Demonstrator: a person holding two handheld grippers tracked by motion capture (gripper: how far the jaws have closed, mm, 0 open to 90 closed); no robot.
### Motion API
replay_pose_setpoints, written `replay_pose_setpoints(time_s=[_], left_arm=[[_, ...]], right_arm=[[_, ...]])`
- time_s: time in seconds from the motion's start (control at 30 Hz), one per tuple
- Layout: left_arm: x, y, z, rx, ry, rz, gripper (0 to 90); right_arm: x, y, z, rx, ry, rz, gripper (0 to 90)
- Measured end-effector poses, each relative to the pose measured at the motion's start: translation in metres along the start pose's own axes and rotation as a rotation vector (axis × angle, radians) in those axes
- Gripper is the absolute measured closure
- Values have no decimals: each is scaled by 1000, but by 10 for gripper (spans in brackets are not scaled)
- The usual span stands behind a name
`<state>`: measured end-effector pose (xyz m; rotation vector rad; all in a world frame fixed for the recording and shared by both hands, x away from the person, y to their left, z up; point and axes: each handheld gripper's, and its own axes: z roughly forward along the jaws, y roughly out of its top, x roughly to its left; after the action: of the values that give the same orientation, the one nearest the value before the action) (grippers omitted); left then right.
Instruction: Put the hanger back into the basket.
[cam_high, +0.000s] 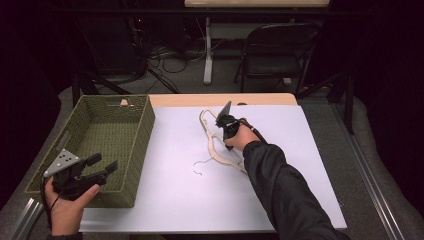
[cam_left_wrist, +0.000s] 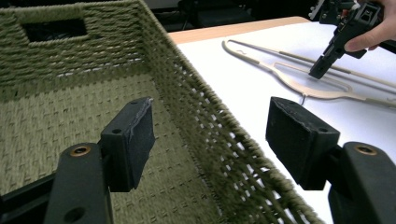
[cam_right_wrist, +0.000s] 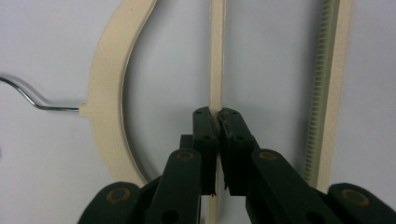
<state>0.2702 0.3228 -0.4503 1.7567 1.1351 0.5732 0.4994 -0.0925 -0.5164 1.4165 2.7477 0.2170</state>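
Note:
A cream clothes hanger (cam_high: 214, 145) with a metal hook (cam_high: 199, 165) lies flat on the white tabletop (cam_high: 165, 190), right of centre. My right gripper (cam_high: 228, 148) points down onto it, and in the right gripper view (cam_right_wrist: 218, 114) the jaws are shut on the hanger's thin middle bar (cam_right_wrist: 216, 56). The curved shoulder (cam_right_wrist: 108, 93) and ribbed bottom bar (cam_right_wrist: 327, 93) lie to either side. My left gripper (cam_high: 106, 162) is held open at the near left, over the basket's near corner. In the left gripper view (cam_left_wrist: 210, 133) its jaws straddle the basket's right wall without touching it.
An olive woven basket (cam_high: 145, 127) with nothing inside stands at the table's left, its rim (cam_left_wrist: 196, 93) running between my left jaws. Beyond the table are a folding chair (cam_high: 280, 50), a desk leg (cam_high: 207, 50) and floor cables. A metal rail (cam_high: 22, 220) edges the near left.

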Motion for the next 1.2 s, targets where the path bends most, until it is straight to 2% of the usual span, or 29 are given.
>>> replay_pose_setpoints(time_s=[0.03, 0.07, 0.1, 0.13, 0.17, 0.2, 0.23, 0.27, 0.3, 0.33, 0.37, 0.4, 0.43, 0.47, 0.6, 0.63, 0.67, 0.7, 0.77, 0.87, 0.9, 0.93, 0.97, 1.03, 1.1, 1.13, 1.17, 1.2], left_arm=[[-4, 2, 0, 0, -8, 13, 327], [-4, 2, 0, 0, -8, 13, 327], [-6, 3, 1, -3, -14, 18, 327], [-9, 3, 1, -3, -18, 26, 329], [-12, 5, 2, -3, -26, 38, 332], [-14, 5, 2, -4, -30, 44, 332], [-20, 7, 4, -12, -40, 59, 344], [-20, 7, 4, -12, -40, 59, 344], [-23, 8, 5, -13, -51, 66, 344], [-29, 9, 7, -24, -67, 77, 347], [-33, 9, 8, -28, -79, 80, 348], [-33, 9, 8, -28, -79, 80, 348], [-42, 11, 13, -26, -111, 99, 349], [-42, 11, 13, -26, -111, 99, 349], [-68, 11, 31, 13, -205, 143, 350], [-82, 10, 41, 37, -242, 169, 352], [-82, 10, 41, 37, -242, 169, 353], [-91, 8, 48, 49, -259, 193, 352], [-103, 6, 60, 67, -279, 229, 353], [-113, 1, 77, 76, -284, 286, 352], [-117, -1, 84, 88, -283, 302, 353], [-118, -2, 88, 97, -285, 308, 353], [-121, -4, 94, 98, -285, 322, 354], [-124, -4, 102, 95, -296, 346, 369], [-128, -4, 107, 91, -286, 372, 369], [-130, -4, 110, 90, -277, 395, 369], [-132, -4, 113, 91, -275, 412, 369], [-133, -4, 114, 92, -271, 418, 368]], right_arm=[[4, -4, 0, -42, 20, 41, 858], [4, -4, 0, -42, 20, 41, 858], [3, -5, 1, -94, 30, 5, 858], [7, -8, -4, -68, 32, 30, 858], [5, -7, -14, 19, 24, -53, 859], [8, -11, -17, -8, 48, -41, 858], [9, -15, -27, 17, 54, -82, 858], [10, -17, -30, 15, 64, -87, 859], [12, -21, -32, -22, 88, -72, 858], [14, -24, -36, -27, 96, -76, 859], [15, -28, -40, -28, 105, -101, 858], [15, -28, -40, -28, 105, -101, 858], [18, -35, -50, 0, 105, -164, 858], [18, -35, -50, 0, 105, -164, 858], [28, -53, -63, -11, 148, -217, 858], [32, -59, -70, -8, 155, -251, 858], [32, -59, -70, -8, 155, -251, 858], [36, -66, -75, -27, 172, -272, 858], [37, -67, -78, -15, 177, -283, 858], [45, -76, -84, -26, 203, -321, 858], [46, -76, -86, -10, 202, -327, 858], [48, -79, -86, -25, 206, -341, 858], [50, -80, -88, -11, 202, -344, 858], [53, -82, -87, -19, 212, -363, 858], [55, -83, -86, -18, 240, -370, 858], [57, -82, -87, 4, 225, -373, 858], [58, -82, -87, 13, 235, -379, 858], [60, -82, -84, -5, 256, -384, 858]])
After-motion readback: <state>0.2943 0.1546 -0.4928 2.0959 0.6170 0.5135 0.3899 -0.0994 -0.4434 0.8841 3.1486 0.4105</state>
